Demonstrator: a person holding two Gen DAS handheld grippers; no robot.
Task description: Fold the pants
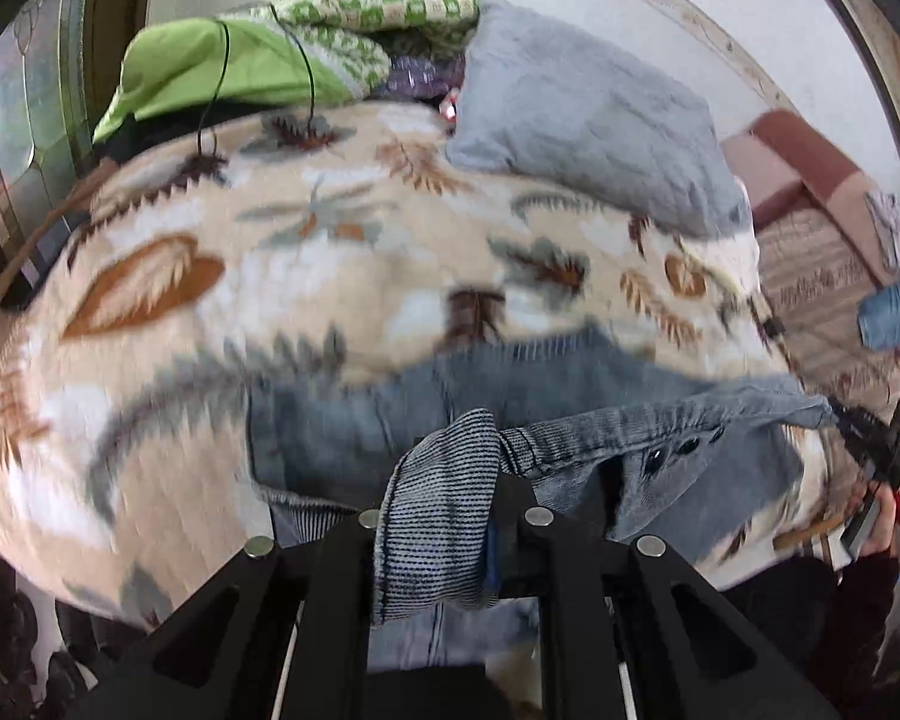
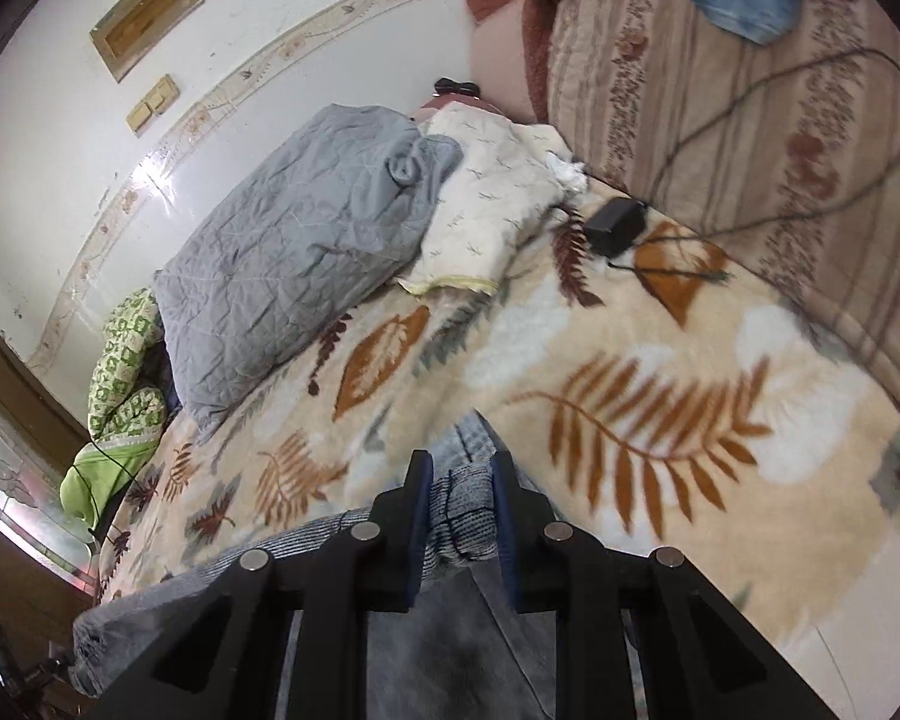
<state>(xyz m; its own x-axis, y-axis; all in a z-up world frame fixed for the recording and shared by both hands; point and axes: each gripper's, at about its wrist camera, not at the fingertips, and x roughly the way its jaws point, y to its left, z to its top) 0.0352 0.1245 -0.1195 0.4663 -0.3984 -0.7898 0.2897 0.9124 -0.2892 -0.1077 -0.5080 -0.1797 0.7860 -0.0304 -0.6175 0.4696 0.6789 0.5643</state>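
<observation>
Both tongs (image 1: 444, 504) (image 2: 462, 504) — pants (image 1: 570, 420) bunched, blurred

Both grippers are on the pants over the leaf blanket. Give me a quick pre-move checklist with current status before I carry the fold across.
1. Left gripper shut on the pants: ok, waistband fabric bunched between its fingers.
2. Right gripper shut on the pants: ok, ribbed fabric pinched between the blue pads.
3. Fabric between the grips taut: cannot tell, motion blur.
4. Pant legs lying flat on the leaf blanket: cannot tell, mostly hidden below the grippers.
5. Black adapter and its cable away from the pants: ok.
6. Grey quilt apart from the pants: ok.
</observation>
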